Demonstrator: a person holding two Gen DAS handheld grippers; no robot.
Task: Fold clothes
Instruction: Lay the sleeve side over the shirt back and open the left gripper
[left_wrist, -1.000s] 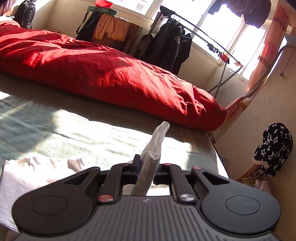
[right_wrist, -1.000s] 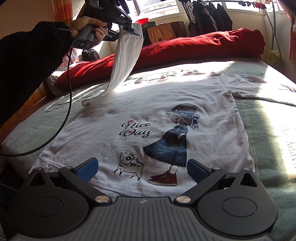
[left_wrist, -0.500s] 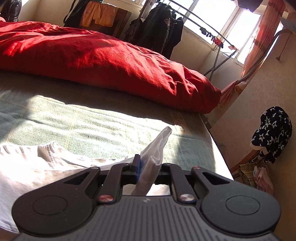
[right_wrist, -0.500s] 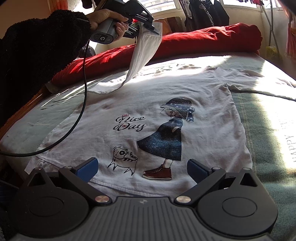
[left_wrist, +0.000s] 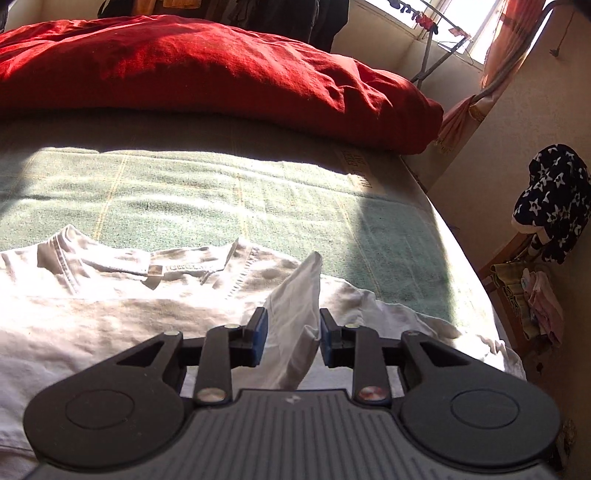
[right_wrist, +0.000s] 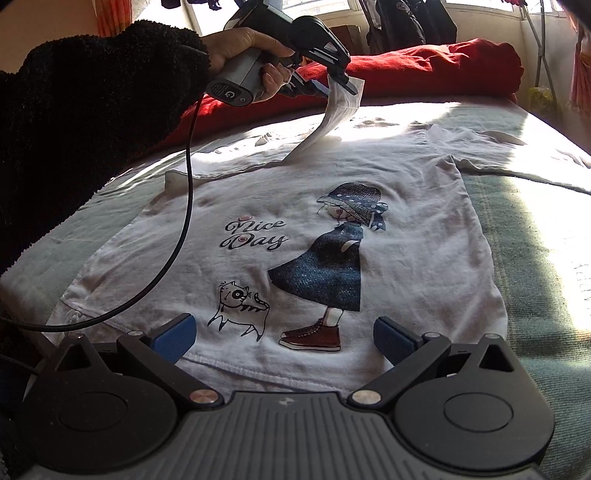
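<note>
While the white printed T-shirt lies flat across the bed, its sleeve hangs limp between the left gripper's opening jaws. The right gripper gapes empty above the hem. Thin and floppy, it is best pinched at hems or seams.

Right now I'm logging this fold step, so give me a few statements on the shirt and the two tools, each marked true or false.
1. The white T-shirt lies print-up on the bed. True.
2. The left tool has its sleeve between opening jaws. True.
3. The right tool grips the hem. False: it is open, holding nothing.
4. The red duvet covers the shirt. False: it lies beyond it.
5. The print reads "Good Night". False: "Nice Day".
</note>
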